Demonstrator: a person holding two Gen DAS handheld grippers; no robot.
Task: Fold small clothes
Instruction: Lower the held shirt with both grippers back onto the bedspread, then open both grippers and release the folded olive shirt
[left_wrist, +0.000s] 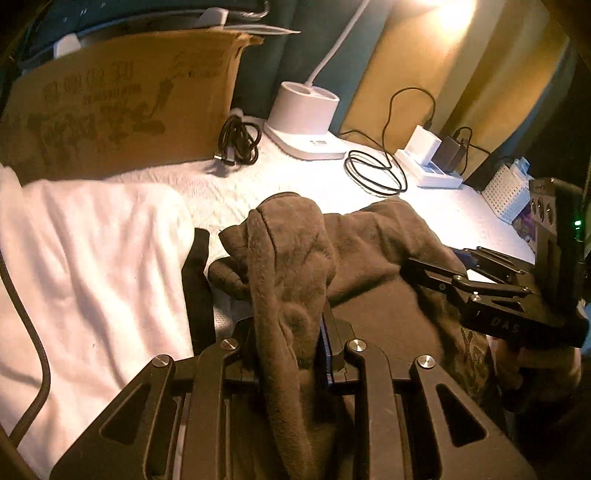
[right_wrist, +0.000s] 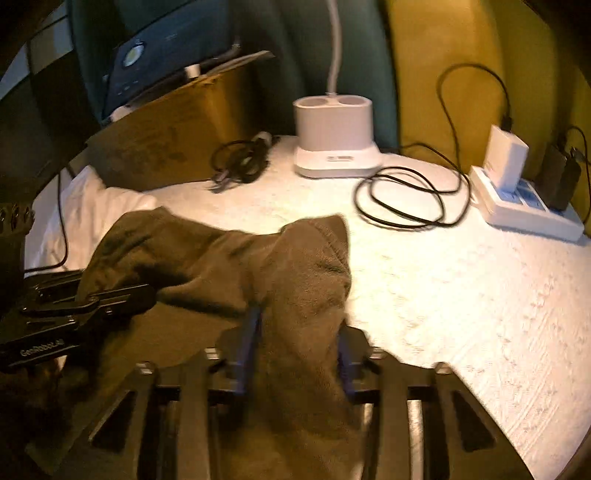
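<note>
The brown garment sits bunched in the centre of both views on the white-covered bench. Left hand-held gripper is pinching a fold of it. Right hand-held gripper has its jaws apart, cloth lying loose between them. White towel at left, lamp base up top.

"GenRobot.AI" on left gripper, "DAS" on right gripper
</note>
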